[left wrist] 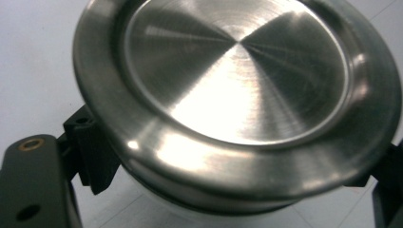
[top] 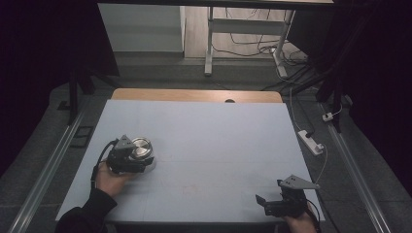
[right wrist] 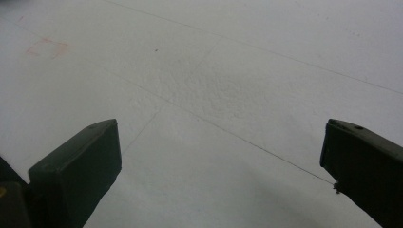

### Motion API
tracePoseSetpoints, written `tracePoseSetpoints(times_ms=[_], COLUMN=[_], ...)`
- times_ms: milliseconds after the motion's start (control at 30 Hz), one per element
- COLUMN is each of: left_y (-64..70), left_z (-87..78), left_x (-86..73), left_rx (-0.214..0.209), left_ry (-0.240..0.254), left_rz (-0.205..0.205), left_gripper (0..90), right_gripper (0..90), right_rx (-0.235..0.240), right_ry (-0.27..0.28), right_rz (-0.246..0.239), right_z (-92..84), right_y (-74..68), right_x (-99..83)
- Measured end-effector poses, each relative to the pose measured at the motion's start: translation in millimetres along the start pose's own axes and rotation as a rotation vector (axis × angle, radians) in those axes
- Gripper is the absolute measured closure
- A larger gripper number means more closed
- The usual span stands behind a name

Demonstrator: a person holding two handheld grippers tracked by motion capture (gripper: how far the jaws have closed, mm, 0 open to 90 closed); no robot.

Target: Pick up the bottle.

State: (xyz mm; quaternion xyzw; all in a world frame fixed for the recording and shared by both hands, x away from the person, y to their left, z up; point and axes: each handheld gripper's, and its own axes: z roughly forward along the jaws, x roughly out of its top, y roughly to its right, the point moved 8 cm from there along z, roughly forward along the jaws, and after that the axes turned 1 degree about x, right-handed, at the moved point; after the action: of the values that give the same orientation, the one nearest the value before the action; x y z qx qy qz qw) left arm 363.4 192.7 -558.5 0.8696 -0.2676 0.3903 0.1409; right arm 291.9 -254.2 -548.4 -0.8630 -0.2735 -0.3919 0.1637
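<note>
While the left gripper clamps a steel lid, the right gripper gapes over the pale table

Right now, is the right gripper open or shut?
Open. In the right gripper view its two black jaws stand wide apart over the pale blue table mat with nothing between them; the right gripper sits near the mat's front edge.

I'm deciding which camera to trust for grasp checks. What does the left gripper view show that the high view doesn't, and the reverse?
The left gripper view alone shows the brushed, recessed top of the metal container close up, with the left claw's jaws at either side of its body below the rim.

The high view alone shows the whole pale blue table, the right claw open near the front right corner over bare surface, the person's hands, and the power strip on the floor.

Both show the container at the left claw, over the table.
</note>
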Motion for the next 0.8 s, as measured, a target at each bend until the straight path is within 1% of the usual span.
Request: tracePoseSetpoints(times_ms=[133,267,433,800], left_y=[2.2,5.0,10.8,28.3], left_z=[-2.4,-2.9,-2.3,3.3], left_x=[4.9,9.9,17.6,37.2], left_rx=[-0.011,-0.019,-0.042,-0.086], left_ry=[0.011,0.010,0.012,0.005], left_rz=[0.008,0.028,0.044,0.111], left_gripper=[15.1,15.1,15.1,15.1], right_gripper=[0.0,0.0,0.0,0.0], right_rx=[-0.001,-0.001,-0.002,-0.003], right_ry=[0.002,0.002,0.003,0.004], right_rz=[-0.002,-0.001,0.001,0.001], right_z=[0.1,-0.1,-0.2,-0.4], right_y=[-0.1,-0.1,0.0,0.2], right_x=[0.1,0.1,0.1,0.1])
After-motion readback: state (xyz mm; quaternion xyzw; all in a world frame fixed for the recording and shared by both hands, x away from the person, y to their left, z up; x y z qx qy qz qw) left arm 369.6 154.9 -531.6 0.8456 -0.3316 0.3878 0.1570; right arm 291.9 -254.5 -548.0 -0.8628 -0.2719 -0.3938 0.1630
